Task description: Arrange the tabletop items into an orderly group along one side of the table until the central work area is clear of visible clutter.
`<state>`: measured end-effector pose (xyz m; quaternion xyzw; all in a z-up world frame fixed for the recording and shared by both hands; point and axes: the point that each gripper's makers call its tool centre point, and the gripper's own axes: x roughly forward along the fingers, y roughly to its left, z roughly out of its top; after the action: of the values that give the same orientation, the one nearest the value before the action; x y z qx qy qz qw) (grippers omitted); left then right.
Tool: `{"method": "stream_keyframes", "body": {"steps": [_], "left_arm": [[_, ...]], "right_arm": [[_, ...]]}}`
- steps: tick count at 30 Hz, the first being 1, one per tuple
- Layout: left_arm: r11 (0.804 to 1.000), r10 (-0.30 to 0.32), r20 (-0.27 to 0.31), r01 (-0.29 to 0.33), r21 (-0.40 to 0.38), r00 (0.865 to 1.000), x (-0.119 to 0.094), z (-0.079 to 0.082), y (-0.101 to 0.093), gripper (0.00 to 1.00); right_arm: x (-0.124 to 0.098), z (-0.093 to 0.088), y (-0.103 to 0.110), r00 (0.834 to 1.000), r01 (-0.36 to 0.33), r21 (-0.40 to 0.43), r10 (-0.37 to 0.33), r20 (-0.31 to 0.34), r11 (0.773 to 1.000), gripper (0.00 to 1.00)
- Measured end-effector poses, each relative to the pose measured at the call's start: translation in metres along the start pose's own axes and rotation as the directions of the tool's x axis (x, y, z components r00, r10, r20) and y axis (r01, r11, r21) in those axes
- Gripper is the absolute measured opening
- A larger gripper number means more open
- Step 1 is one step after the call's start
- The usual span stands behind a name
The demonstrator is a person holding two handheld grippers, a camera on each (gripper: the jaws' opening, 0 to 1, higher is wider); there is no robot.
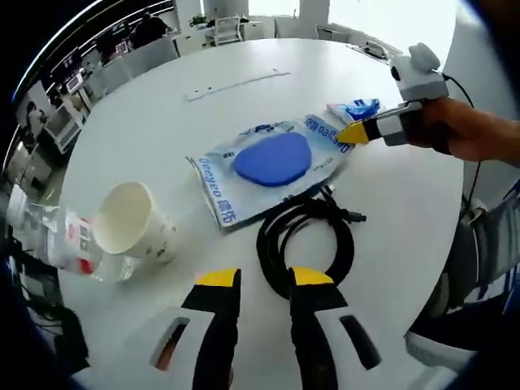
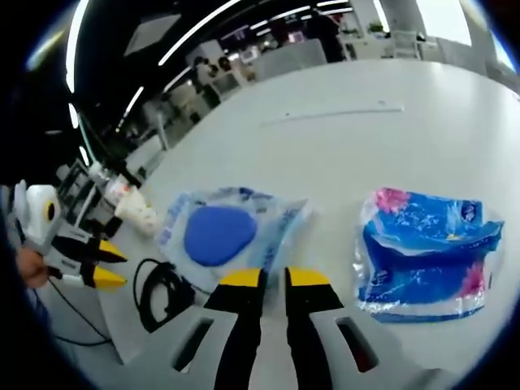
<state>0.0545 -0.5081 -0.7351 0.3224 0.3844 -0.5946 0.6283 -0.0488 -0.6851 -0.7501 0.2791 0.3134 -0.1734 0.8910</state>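
On the round white table lie a clear packet with a blue round pad, a coiled black cable, a white paper cup on its side and a blue tissue pack. My left gripper is open just short of the cable, nothing between its jaws. My right gripper has its jaws close together and empty, at the packet's edge beside the tissue pack; a hand holds it.
A crumpled clear plastic bottle with a red and white label lies by the cup at the table edge. A thin white strip lies on the far side. Office chairs and desks stand beyond the table.
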Motion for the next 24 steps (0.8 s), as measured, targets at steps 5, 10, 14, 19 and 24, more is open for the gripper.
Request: {"method": "stream_keyframes", "body": {"steps": [5,10,14,19,24], "left_arm": [[0.997,-0.015,0.005,0.015,-0.072,1.0,0.009,-0.006,0.001,0.23],[0.992,-0.023,0.011,0.024,-0.121,1.0,0.013,-0.006,-0.003,0.23],[0.989,-0.03,0.01,0.032,-0.146,0.999,0.018,-0.007,-0.004,0.23],[0.981,-0.04,0.014,0.042,-0.188,0.999,0.022,-0.007,-0.006,0.23],[0.979,-0.043,0.014,0.045,-0.2,0.999,0.025,-0.007,-0.008,0.23]], "right_arm": [[0.0,0.001,0.001,1.0,0.0,-0.004,0.0,0.003,1.0,0.07],[-0.002,0.001,0.0,1.0,0.003,-0.002,-0.003,0.003,1.0,0.07],[-0.004,0.001,0.0,1.0,0.005,-0.003,-0.005,0.005,1.0,0.07],[-0.006,0.003,0.002,1.0,-0.008,-0.013,0.008,0.015,1.0,0.09],[-0.014,0.004,0.002,1.0,-0.009,-0.013,0.01,0.027,1.0,0.12]]}}
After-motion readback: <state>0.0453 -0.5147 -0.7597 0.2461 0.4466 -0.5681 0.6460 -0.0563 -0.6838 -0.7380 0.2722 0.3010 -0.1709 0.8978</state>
